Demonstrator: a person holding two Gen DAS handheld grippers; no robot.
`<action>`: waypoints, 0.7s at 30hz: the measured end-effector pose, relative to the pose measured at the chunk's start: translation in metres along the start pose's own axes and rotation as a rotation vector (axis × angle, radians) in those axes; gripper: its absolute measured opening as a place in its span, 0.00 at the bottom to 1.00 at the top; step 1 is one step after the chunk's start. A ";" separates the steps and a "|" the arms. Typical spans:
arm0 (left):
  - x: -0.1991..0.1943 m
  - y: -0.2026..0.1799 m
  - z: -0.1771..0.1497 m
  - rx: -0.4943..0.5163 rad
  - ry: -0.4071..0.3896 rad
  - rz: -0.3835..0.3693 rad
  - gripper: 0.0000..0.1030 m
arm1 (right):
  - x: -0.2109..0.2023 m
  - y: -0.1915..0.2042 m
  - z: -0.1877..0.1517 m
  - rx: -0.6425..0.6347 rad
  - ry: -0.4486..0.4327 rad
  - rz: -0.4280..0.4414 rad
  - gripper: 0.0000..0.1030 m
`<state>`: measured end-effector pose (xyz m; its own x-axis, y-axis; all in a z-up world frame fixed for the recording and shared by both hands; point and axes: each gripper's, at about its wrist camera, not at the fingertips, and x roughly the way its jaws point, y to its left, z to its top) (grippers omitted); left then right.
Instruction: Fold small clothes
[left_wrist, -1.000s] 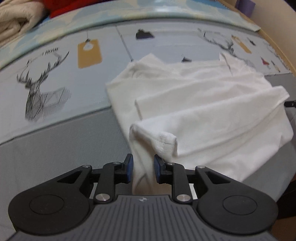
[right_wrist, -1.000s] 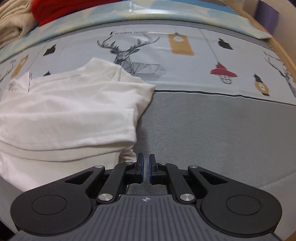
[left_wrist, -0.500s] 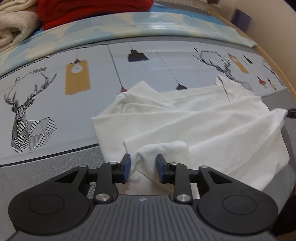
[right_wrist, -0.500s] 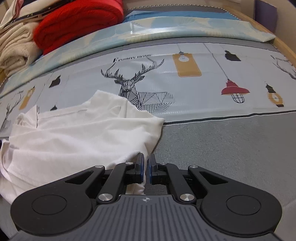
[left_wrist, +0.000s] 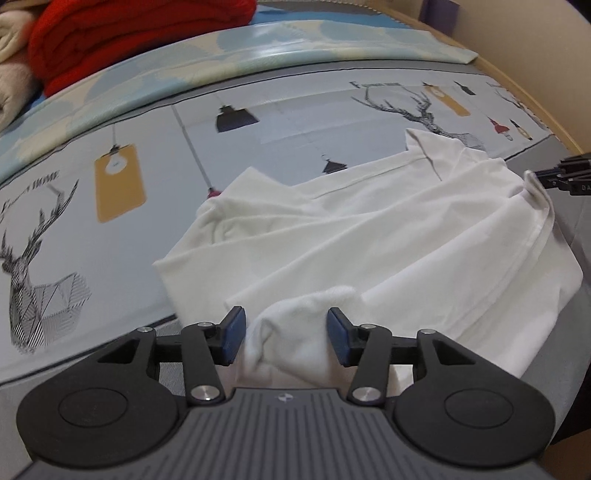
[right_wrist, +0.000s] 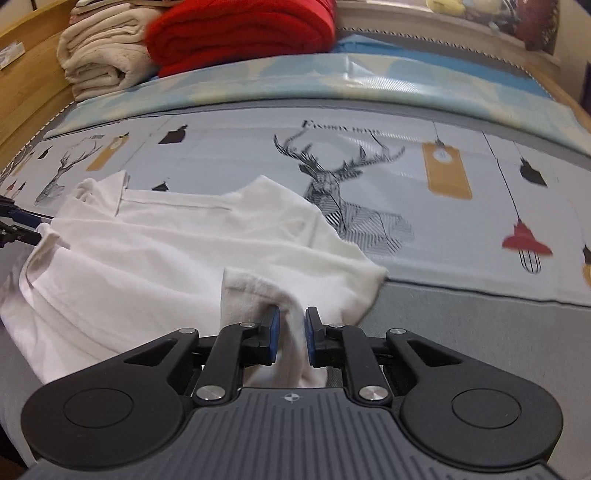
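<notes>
A printed bedsheet (right_wrist: 406, 221) with deer, lamps and tags is covering the bed. A folded red blanket (right_wrist: 240, 33) is lying at the back, touching a cream blanket (right_wrist: 103, 62) on its left.

Black left tool (left_wrist: 284, 338), blue pads (left_wrist: 232, 338), silver screws, ribbed grey base

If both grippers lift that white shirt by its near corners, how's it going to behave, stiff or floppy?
Probably floppy: the white shirt already lies in soft wrinkles and bunches up between the left gripper fingers. It will likely sag in the middle between that and the right gripper. It looks thin and light, so its loose folded layers may slide apart.
</notes>
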<state>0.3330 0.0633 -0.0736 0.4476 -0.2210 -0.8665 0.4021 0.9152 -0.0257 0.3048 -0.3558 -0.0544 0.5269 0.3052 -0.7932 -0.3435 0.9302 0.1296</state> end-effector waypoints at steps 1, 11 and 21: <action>0.001 -0.001 0.001 0.007 -0.001 -0.005 0.33 | 0.001 0.002 0.002 -0.002 -0.002 0.005 0.18; -0.027 0.059 0.010 -0.305 -0.186 0.065 0.00 | 0.018 0.015 0.009 -0.047 0.032 0.012 0.20; -0.002 0.079 0.001 -0.456 -0.061 -0.071 0.24 | 0.020 -0.017 0.019 0.173 0.004 0.013 0.21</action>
<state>0.3642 0.1360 -0.0732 0.4833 -0.2952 -0.8242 0.0471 0.9488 -0.3122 0.3364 -0.3614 -0.0614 0.5199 0.3168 -0.7933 -0.2113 0.9475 0.2399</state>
